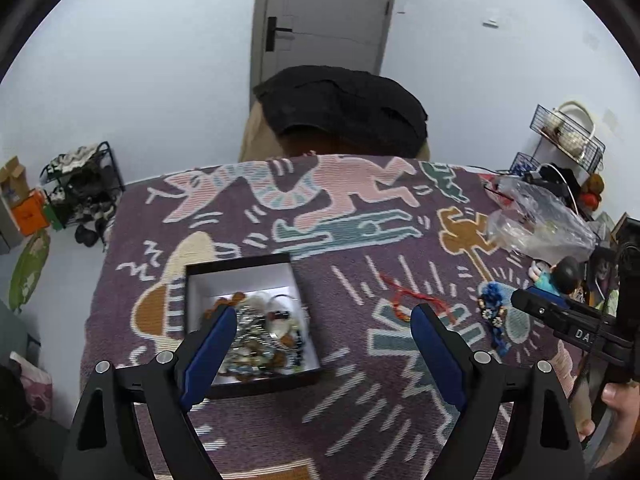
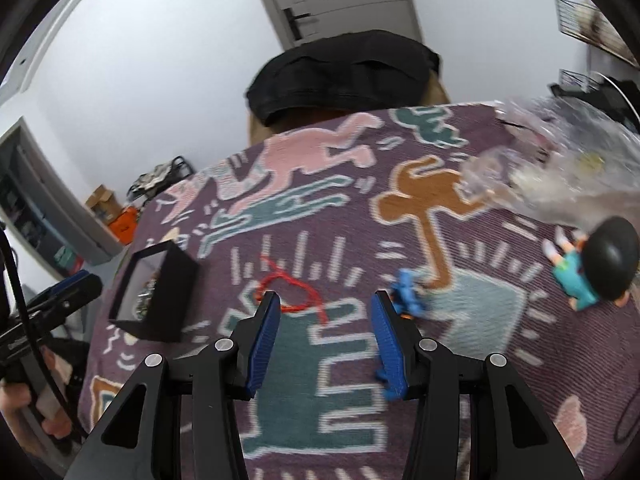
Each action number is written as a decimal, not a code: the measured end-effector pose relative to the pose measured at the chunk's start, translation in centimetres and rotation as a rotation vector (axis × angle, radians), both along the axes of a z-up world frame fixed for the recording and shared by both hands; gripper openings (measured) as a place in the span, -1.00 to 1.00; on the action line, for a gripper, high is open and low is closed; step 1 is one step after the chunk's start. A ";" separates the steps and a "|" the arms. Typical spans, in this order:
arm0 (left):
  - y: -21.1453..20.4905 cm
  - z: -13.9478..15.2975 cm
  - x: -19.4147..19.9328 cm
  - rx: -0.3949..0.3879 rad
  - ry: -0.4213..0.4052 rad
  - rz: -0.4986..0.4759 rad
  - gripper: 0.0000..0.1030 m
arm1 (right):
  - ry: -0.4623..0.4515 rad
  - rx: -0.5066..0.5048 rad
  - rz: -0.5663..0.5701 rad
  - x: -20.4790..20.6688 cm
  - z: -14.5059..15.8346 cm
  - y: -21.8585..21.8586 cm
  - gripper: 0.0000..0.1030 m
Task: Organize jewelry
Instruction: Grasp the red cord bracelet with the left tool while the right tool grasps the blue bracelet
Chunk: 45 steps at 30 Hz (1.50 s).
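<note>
One black box (image 1: 256, 387) heaped with mixed jewelry (image 1: 256, 336); left gripper (image 1: 322, 314) fingers wide apart, right gripper (image 2: 325, 300) fingers apart, empty.

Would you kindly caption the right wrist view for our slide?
Open right gripper above a patterned blanket, red cord bracelet ahead, black jewelry box at left.
</note>
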State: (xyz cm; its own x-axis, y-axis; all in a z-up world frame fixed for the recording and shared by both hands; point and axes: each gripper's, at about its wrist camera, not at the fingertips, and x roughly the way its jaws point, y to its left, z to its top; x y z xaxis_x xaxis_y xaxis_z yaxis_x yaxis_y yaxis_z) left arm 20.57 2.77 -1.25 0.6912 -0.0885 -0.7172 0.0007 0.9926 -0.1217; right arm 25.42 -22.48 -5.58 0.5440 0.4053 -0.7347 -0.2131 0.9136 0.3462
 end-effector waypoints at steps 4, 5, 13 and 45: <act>-1.8 -0.2 0.5 0.005 0.003 -0.033 0.68 | 0.017 -0.016 -0.053 0.5 -0.7 -1.8 -0.08; -2.2 -0.3 0.7 0.006 0.007 -0.040 0.62 | 0.021 -0.021 -0.063 0.6 -0.9 -2.1 -0.08; -5.0 -2.6 2.7 0.015 0.068 -0.085 0.20 | 0.052 -0.057 -0.102 1.5 -2.8 -3.3 -0.06; -9.3 -10.5 10.0 0.070 0.251 -0.062 -0.66 | 0.026 0.061 -0.142 0.3 -3.9 -5.6 -0.68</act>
State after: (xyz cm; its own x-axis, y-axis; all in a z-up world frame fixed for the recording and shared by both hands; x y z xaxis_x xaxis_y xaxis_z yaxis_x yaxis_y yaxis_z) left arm 30.61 -6.49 -11.79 0.4860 -0.0692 -0.8712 0.0398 0.9976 -0.0570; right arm 25.75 -28.08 -9.48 0.5803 0.3702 -0.7254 -0.0739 0.9110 0.4058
